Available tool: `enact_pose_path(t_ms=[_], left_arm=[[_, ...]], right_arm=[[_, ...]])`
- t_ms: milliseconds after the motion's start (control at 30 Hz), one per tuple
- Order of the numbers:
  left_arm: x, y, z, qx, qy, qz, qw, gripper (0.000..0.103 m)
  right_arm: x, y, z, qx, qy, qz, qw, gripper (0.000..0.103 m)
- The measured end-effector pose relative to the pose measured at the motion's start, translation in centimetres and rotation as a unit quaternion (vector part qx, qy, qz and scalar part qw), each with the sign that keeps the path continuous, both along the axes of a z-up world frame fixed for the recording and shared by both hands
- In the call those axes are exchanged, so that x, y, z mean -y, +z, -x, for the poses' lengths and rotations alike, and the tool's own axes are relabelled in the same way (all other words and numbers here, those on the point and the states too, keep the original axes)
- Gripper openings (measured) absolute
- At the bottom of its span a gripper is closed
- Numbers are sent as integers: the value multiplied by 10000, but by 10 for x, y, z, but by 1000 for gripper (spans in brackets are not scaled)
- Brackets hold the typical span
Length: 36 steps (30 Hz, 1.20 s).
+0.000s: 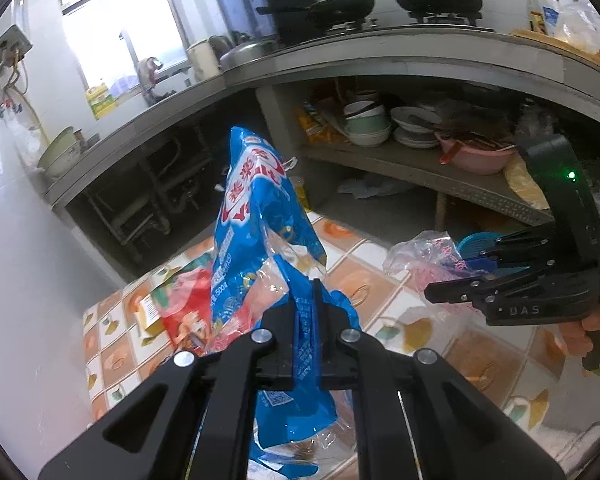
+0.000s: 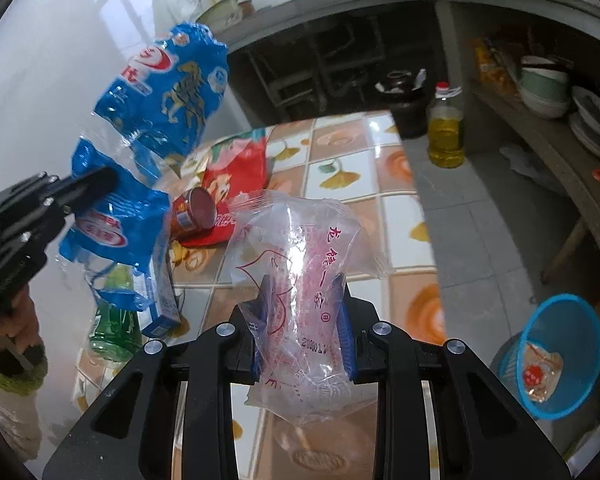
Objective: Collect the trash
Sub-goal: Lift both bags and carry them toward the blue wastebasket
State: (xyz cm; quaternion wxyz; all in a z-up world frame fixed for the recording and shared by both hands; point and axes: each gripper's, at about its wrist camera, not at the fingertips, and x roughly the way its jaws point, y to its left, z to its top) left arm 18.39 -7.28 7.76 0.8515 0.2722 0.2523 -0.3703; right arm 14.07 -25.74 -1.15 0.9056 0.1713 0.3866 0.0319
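My left gripper [image 1: 306, 296] is shut on a crumpled blue plastic bag [image 1: 260, 216], which stands up above the tiled table [image 1: 384, 276]. From the right wrist view that blue bag [image 2: 172, 92] hangs at the left with the left gripper [image 2: 100, 180] clamped on it. My right gripper [image 2: 304, 284] is shut on a clear plastic bag with red print [image 2: 304, 256], lifted over the table. In the left wrist view the right gripper [image 1: 432, 292] holds the clear bag [image 1: 424, 256] at the right. A blue waste basket [image 2: 560, 356] sits on the floor at the lower right with a wrapper inside.
On the tiled table [image 2: 340, 168] lie a red snack bag [image 2: 236, 168], a small red can [image 2: 192, 208], a green bottle [image 2: 112, 324] and a small carton [image 2: 164, 296]. An oil bottle [image 2: 446, 128] stands on the floor beyond. A counter shelf with bowls [image 1: 368, 124] runs behind.
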Motion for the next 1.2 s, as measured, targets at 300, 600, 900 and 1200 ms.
enact_pose_path(t_ms=[300,600,900,1200], left_arm=[[34,7,24,-45,-366,122,9992,4],[69,17,53,-85,-814,226,9964,4],[111,20,85,-238,-1321,343,9904,4],[156,16,104,-659,-1777,469,9807,4]], right_arm=[[33,-4,40,19,-477,-206,9986,27],[61,3,73,157,-847,-238,9960,27],[88,3,105,233,-1207,-264,9921,27],[115,-4,134,225,-1603,-369,9861,28]])
